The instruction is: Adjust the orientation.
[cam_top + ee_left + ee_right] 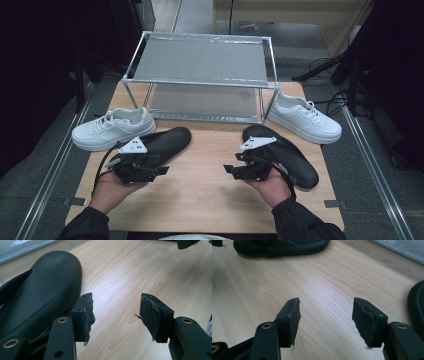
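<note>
Two black slippers; two sneakers (white)

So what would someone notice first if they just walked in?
Probably the metal shelf rack at the back of the wooden table, with a white sneaker and on each side. Nearer the person lie two black shoes and, with the open left gripper and right gripper beside them.

The wooden table bears a metal rack, two black slippers and (seemingly overhanging) two white sneakers.
</note>
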{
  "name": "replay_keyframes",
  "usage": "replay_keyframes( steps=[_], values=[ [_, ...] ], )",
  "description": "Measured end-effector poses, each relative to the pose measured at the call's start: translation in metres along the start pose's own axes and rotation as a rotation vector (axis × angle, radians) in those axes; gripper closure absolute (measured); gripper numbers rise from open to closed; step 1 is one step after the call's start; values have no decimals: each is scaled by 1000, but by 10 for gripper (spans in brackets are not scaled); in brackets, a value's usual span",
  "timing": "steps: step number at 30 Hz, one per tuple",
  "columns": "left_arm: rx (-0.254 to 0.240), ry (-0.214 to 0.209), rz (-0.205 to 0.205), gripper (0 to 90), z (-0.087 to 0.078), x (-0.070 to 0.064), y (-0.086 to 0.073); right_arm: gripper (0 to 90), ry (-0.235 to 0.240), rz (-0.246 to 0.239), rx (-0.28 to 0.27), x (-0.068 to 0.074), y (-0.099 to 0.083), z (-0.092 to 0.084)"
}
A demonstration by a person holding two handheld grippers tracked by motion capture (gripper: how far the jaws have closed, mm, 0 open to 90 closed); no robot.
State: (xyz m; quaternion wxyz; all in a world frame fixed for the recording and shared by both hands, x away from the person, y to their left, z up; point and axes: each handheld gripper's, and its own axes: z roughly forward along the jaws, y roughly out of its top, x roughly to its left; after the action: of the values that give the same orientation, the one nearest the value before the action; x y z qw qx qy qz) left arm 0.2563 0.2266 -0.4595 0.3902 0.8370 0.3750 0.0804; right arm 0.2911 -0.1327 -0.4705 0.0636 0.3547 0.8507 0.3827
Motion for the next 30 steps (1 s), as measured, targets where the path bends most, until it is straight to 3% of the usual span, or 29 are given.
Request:
replay_keyframes(
  steps=[8, 13, 17, 30],
  values=[
    [13, -10, 6, 403, 4, 7, 3, 405, -11, -9, -20, 0, -2, -2],
    [-1, -8, 27, 401, 2, 9, 1, 398, 38, 57, 5, -4, -2, 0],
    [-3, -9, 31, 405, 3, 12, 0, 382, 26, 30, 0, -4, -2, 0],
    [-27, 15, -28, 414, -8, 33, -3, 367, 18, 17, 32, -3, -3, 5]
  ],
)
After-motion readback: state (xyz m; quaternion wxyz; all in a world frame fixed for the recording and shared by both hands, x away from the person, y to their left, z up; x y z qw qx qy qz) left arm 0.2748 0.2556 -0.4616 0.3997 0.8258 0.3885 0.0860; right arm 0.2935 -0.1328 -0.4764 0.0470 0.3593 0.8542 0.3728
